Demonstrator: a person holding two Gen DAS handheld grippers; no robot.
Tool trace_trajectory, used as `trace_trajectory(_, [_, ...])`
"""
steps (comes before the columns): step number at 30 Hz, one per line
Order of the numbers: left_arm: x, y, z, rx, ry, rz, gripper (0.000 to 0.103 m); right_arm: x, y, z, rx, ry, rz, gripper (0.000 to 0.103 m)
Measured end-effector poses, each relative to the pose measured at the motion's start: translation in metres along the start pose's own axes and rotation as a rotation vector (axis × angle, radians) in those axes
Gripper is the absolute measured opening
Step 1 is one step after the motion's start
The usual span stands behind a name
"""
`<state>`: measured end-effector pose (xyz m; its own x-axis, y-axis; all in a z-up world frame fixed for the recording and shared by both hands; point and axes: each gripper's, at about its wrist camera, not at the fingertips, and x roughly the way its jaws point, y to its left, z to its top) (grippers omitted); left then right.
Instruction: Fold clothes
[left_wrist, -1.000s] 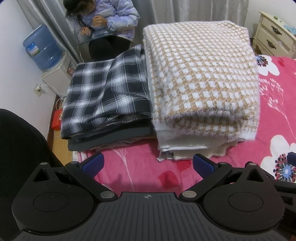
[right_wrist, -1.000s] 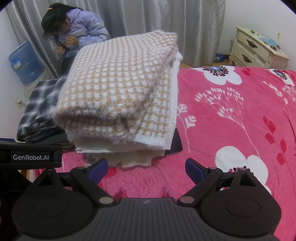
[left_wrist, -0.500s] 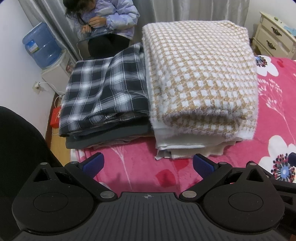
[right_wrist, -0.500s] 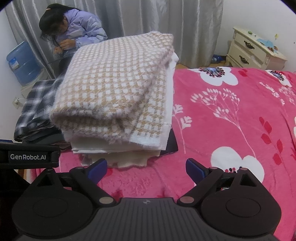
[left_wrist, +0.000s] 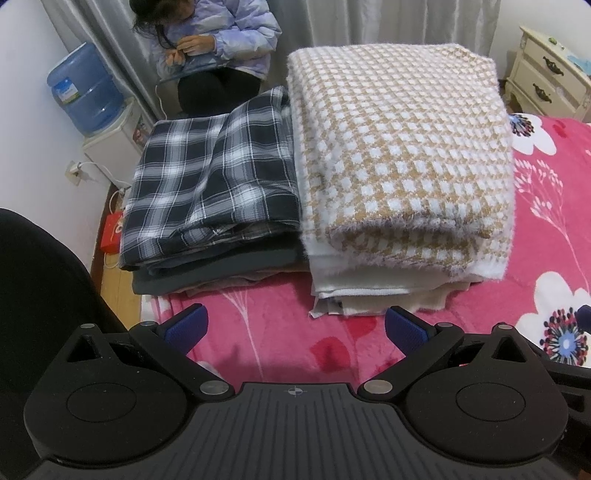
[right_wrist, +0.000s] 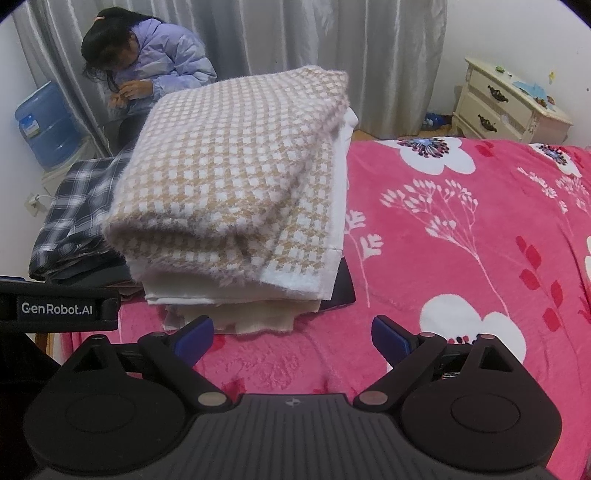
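Left claw (left_wrist: 293, 326) and right claw (right_wrist: 291, 334) wide open, empty, tan checked sweater (left_wrist: 402, 147) folded atop stack

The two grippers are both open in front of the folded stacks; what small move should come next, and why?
Probably draw both grippers back from the stacks. The left gripper and right gripper are open and hold nothing. The houndstooth sweater lies folded on its pile, and the plaid shirt lies folded on the pile beside it. No unfolded garment shows on the pink blanket, so another must be sought elsewhere.

The dark item (right_wrist: 341, 291) under the houndstooth sweater (right_wrist: 236, 177) is mostly hidden (perhaps fabric).
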<state>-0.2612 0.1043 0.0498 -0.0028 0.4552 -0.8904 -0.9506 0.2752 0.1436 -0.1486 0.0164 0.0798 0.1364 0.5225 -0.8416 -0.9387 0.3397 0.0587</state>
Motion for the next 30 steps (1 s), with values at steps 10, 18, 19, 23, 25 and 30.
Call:
trace_trajectory(10, [-0.0009, -0.002, 0.0008, 0.001, 0.001, -0.003, 0.103, 0.0, -0.0028, -0.0004, 0.006, 0.0, -0.005, 0.095])
trace_trajectory(18, [0.0, -0.0022, -0.001, 0.004, 0.006, 0.0, 0.103, 0.0016, -0.0028, -0.0024, 0.007, 0.006, -0.005, 0.095])
trace_trajectory(19, [0.0, -0.0018, -0.0014, 0.004, 0.006, 0.0, 0.103, 0.0016, -0.0025, -0.0025, 0.007, 0.006, -0.005, 0.095])
trace_trajectory(23, [0.0, -0.0002, -0.0033, 0.0, 0.007, 0.0, 0.103, 0.0017, -0.001, -0.0036, 0.002, 0.007, -0.004, 0.096])
trace_trajectory(25, [0.0003, 0.0007, -0.0039, -0.002, 0.008, 0.0, 0.103, 0.002, 0.0, -0.0043, -0.002, 0.008, -0.003, 0.096])
trace_trajectory(30, [0.0003, 0.002, -0.0052, -0.002, 0.009, -0.001, 0.103, 0.0013, 0.0013, -0.0054, -0.003, 0.008, -0.005, 0.096])
